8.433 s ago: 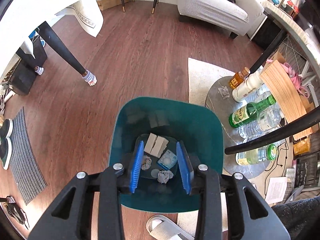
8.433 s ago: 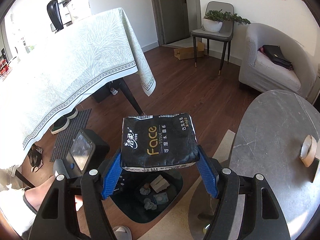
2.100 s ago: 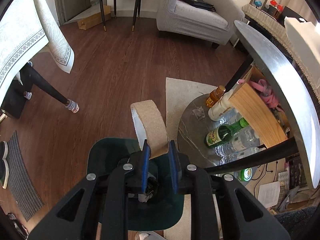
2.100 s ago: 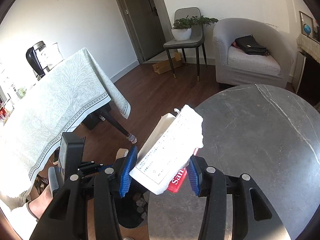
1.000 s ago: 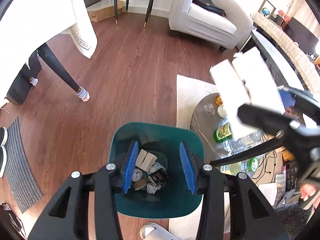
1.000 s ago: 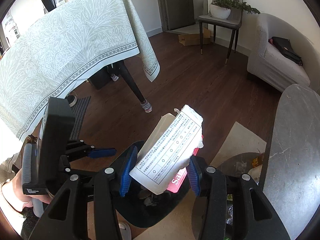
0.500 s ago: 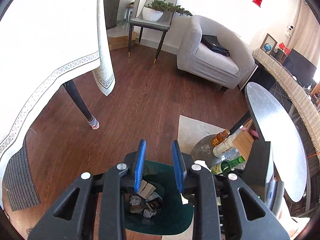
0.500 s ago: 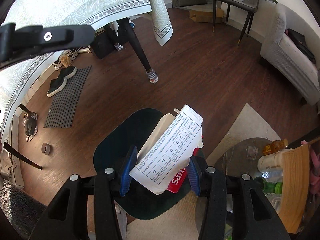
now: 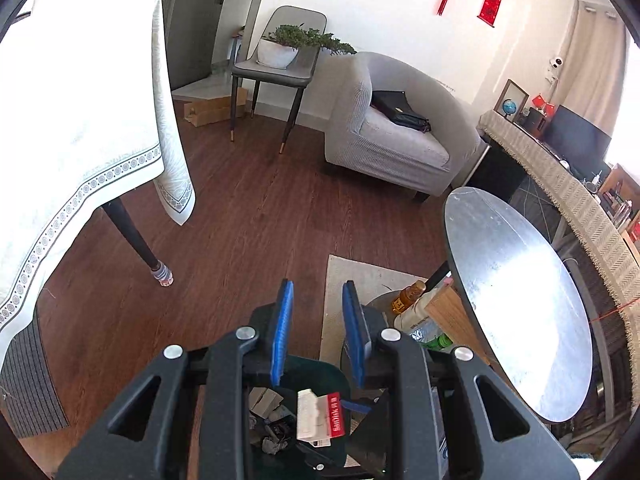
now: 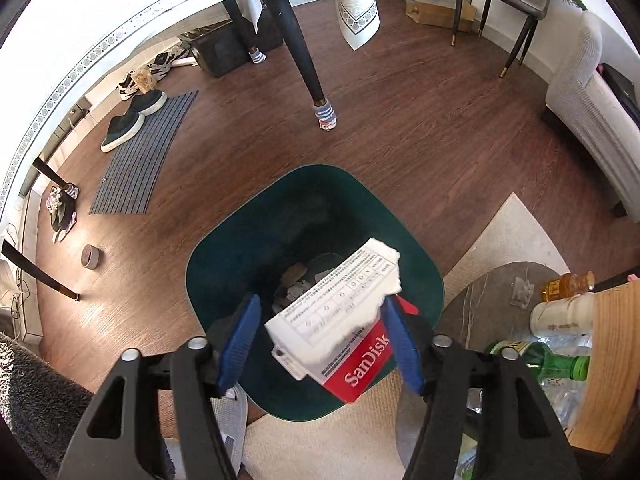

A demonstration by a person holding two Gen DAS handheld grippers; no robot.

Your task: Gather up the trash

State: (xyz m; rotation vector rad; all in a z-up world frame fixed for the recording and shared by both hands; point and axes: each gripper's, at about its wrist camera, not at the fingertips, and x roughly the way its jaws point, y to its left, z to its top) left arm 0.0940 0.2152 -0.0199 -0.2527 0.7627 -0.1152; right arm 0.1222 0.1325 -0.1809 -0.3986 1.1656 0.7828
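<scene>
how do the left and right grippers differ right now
The left gripper is empty; the right gripper has a white and red pack between its jaws. The left jaws stand close together; the right jaws are spread wider, with a gap beside the pack. The left looks out across the room; the right looks down into the green bin. Both have black bodies and blue pads.
</scene>
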